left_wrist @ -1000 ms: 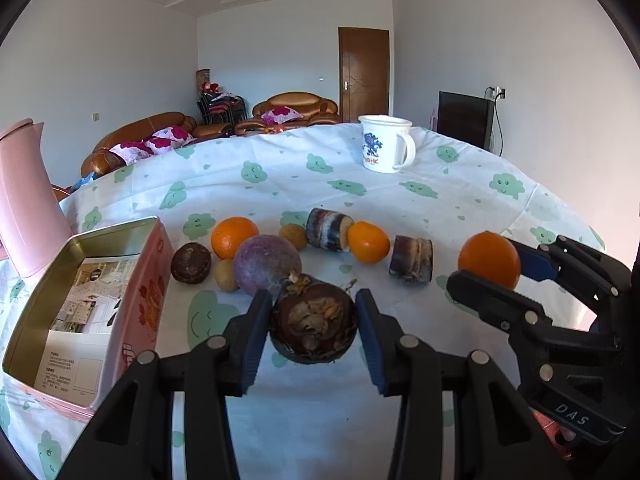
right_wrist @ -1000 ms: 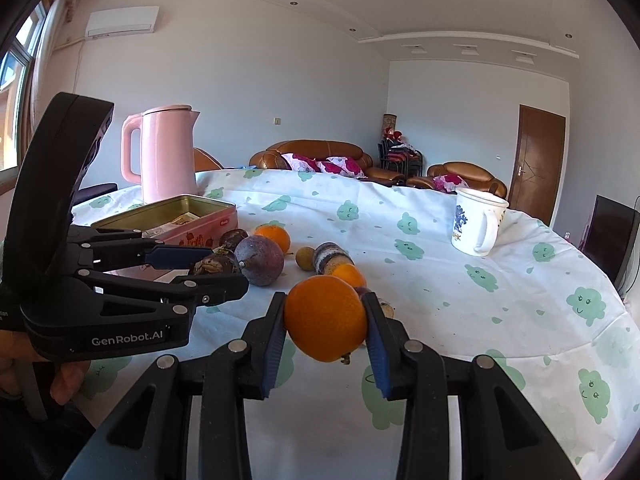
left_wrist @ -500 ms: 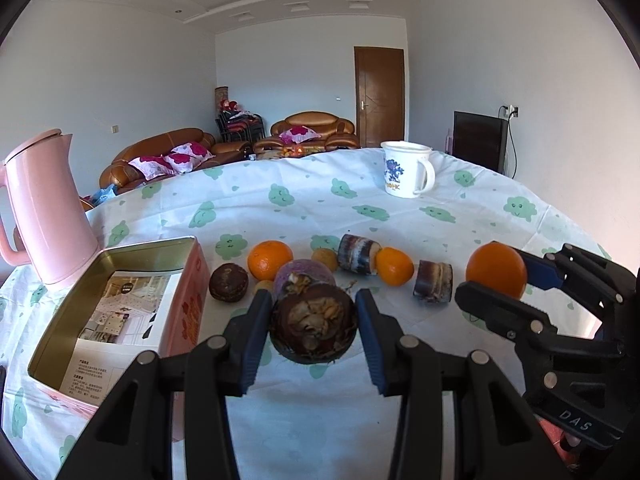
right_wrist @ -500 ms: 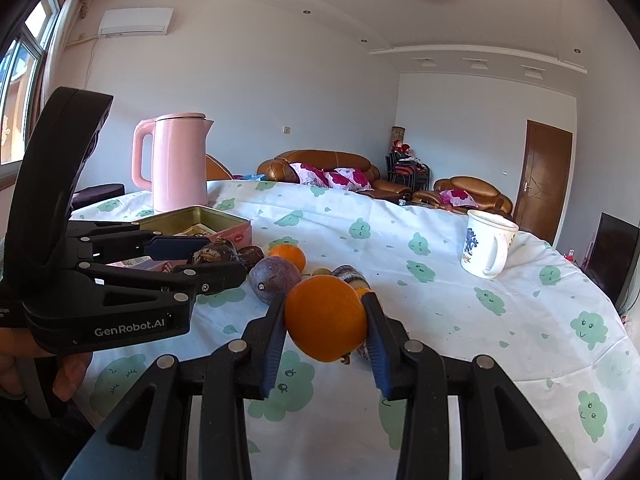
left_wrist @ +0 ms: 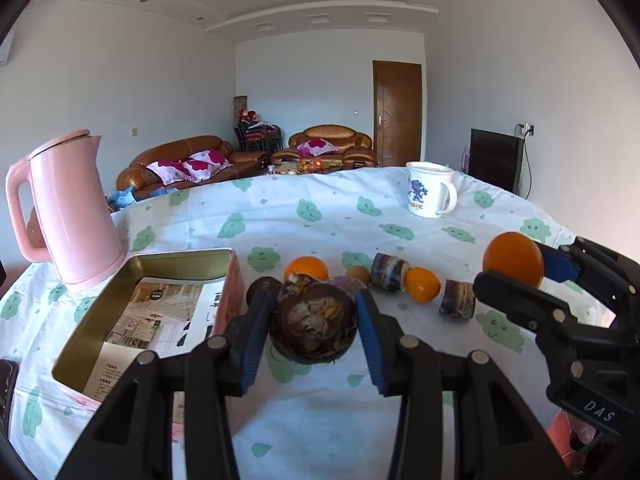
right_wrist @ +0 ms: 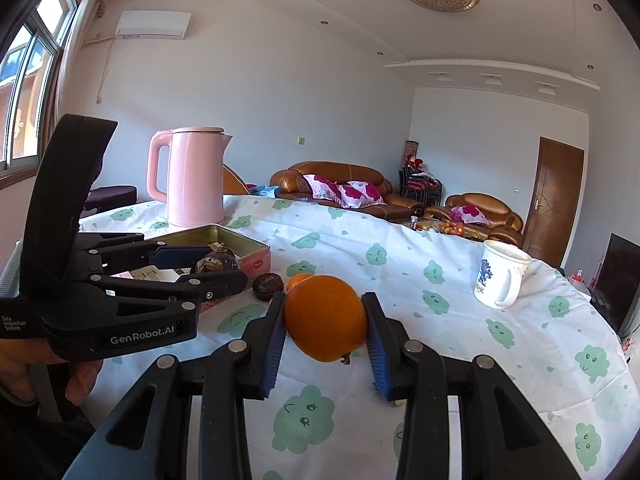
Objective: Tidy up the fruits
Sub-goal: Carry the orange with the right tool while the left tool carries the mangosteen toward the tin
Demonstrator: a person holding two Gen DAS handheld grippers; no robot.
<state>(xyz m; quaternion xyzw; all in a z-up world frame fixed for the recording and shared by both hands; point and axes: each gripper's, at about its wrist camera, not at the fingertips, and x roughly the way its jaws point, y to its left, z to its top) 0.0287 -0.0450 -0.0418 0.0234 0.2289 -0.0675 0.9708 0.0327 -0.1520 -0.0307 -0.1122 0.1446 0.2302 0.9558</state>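
Left gripper (left_wrist: 312,332) risen, mangosteen (left_wrist: 313,330) nearing tin (left_wrist: 182,255) edge

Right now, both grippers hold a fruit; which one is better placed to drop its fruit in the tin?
Left, probably. The left gripper holds the mangosteen right beside the open tin. The right gripper with its orange is farther from it.

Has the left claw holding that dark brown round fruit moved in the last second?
Yes. The left gripper with the dark brown mangosteen has shifted left toward the open gold tin box, lifting higher above the table.
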